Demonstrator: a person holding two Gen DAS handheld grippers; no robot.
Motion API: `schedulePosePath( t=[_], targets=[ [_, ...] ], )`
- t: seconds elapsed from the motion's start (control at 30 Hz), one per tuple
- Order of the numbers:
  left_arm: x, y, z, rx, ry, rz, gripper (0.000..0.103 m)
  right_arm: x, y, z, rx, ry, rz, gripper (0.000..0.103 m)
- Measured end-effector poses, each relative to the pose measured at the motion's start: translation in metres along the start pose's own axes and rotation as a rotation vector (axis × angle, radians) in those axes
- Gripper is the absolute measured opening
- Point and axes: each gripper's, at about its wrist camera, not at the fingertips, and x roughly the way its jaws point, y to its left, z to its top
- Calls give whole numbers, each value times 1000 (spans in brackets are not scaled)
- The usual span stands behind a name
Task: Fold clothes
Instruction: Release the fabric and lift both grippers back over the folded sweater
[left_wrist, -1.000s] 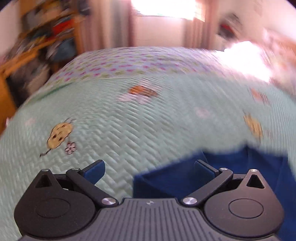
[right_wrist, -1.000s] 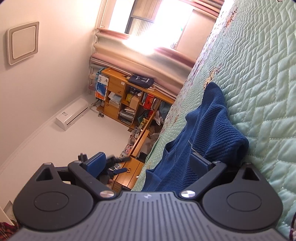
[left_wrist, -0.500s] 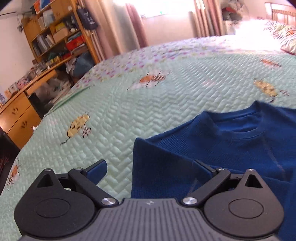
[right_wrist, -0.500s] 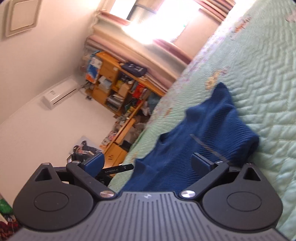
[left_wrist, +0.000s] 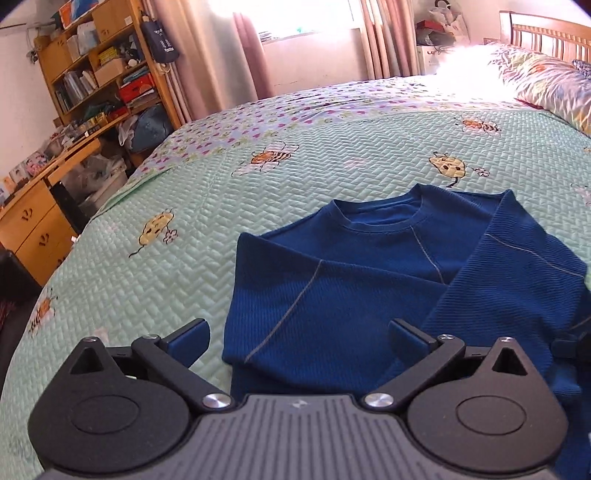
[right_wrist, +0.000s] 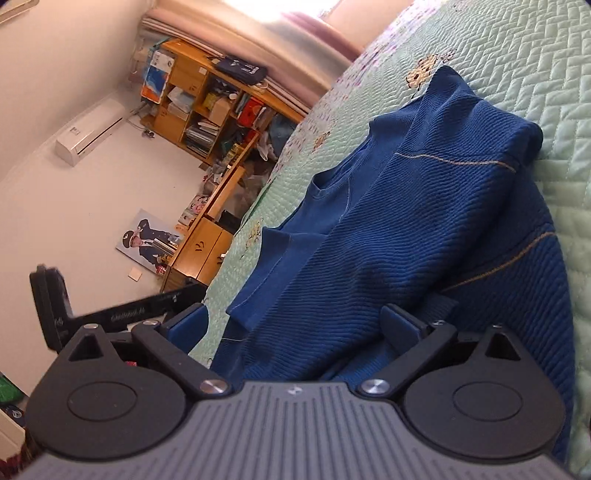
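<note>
— On the green quilted bed (left_wrist: 332, 173), what is shown?

— A blue sweater (left_wrist: 369, 280) is seen laid flat, collar toward the window, with both sleeves folded in across the chest. A second ago only a blurred corner of it was caught by the left camera; half a second ago the collar was just entering view. Now the whole upper body is framed, and the sleeve fold is judged to be done, with the lengthwise fold still to be made.

— And the tongs?

— The left tongs (left_wrist: 297, 334) are held spread wide over the sweater's near left edge, nothing gripped. The right tongs (right_wrist: 293, 321) are likewise released, one finger over the ribbed sleeve, the other off the bed's side. The right view, steeply tilted before, has been levelled somewhat and brought nearer the cloth.

— What cannot be made out?

— The hem is hidden beneath both tool bodies. The right sleeve's cuff is cut off at the frame's lower right. Whether the fingers are touching the fabric cannot be told. A dark object (left_wrist: 570, 345) at the left view's right edge is presumed to be the other tool.
</note>
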Motion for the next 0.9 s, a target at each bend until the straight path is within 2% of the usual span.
schedulePosePath(
  t=[0.23,0.3,0.4,0.5,0.6,0.63,0.7,0.77,0.83,0.9],
  targets=[
    [-25,-3,-9,-4,1,8,102,-14,37,-7,-84,3,87,100],
    [-28,-4,-12,-1,0,9,102,-10,35,-11,-73,28,87,100],
    [-30,-5,-19,-6,15,4,102,4,17,-18,-23,97,-38,99],
    [-32,4,-37,-46,36,-14,102,-9,18,-17,-12,81,23,100],
    [-39,27,-66,-108,49,-28,102,-42,27,-7,-24,52,122,100],
    [-42,37,-79,-131,48,-32,102,-57,31,-4,-52,35,149,100],
    [-51,59,-108,-181,36,-41,102,-95,43,-4,-177,-1,142,100],
    [-58,82,-138,-243,41,-51,102,-135,57,-12,-314,-49,63,100],
    [-65,101,-166,-303,64,-73,102,-168,63,-25,-390,-87,17,101],
    [-69,115,-189,-359,90,-100,102,-182,55,-39,-342,-42,-30,103]
  ],
)
